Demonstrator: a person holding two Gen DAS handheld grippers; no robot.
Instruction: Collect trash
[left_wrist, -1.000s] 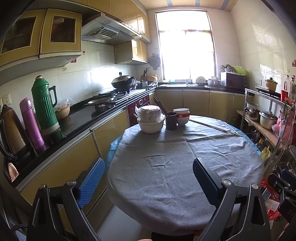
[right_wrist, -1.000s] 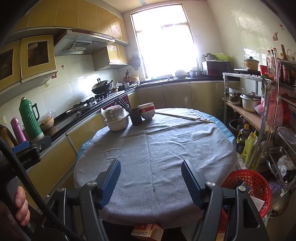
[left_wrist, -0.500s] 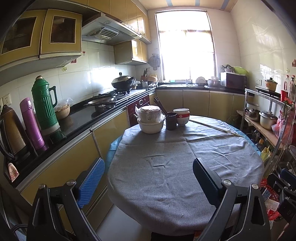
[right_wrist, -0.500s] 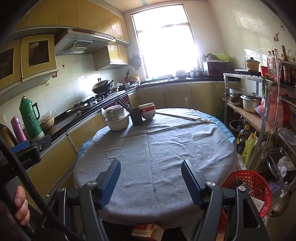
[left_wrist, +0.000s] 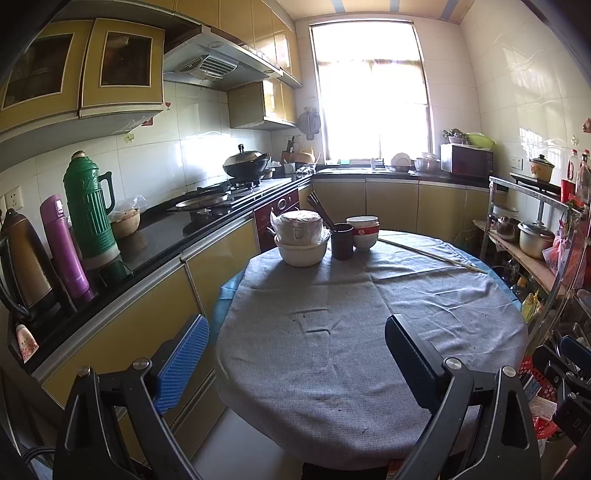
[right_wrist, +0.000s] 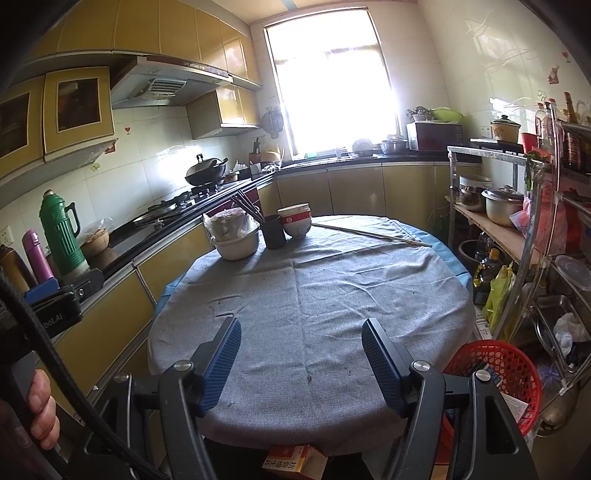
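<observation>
My left gripper (left_wrist: 295, 325) hangs open over the near edge of the round table with the grey cloth (left_wrist: 369, 332); nothing is between its fingers. My right gripper (right_wrist: 300, 326) is also open and empty above the same cloth (right_wrist: 332, 295). A red plastic basket (right_wrist: 495, 380) holding paper scraps stands on the floor right of the table. A small orange and white carton (right_wrist: 295, 459) lies under the table's near edge. Dark crumbs (right_wrist: 308, 378) dot the cloth.
At the table's far side stand a bagged white bowl stack (left_wrist: 301, 240), a dark cup with chopsticks (left_wrist: 341, 242), red-banded bowls (left_wrist: 364, 232) and a long thin stick (left_wrist: 428, 254). The counter with flasks (left_wrist: 88, 214) runs on the left, a metal rack (right_wrist: 517, 229) on the right.
</observation>
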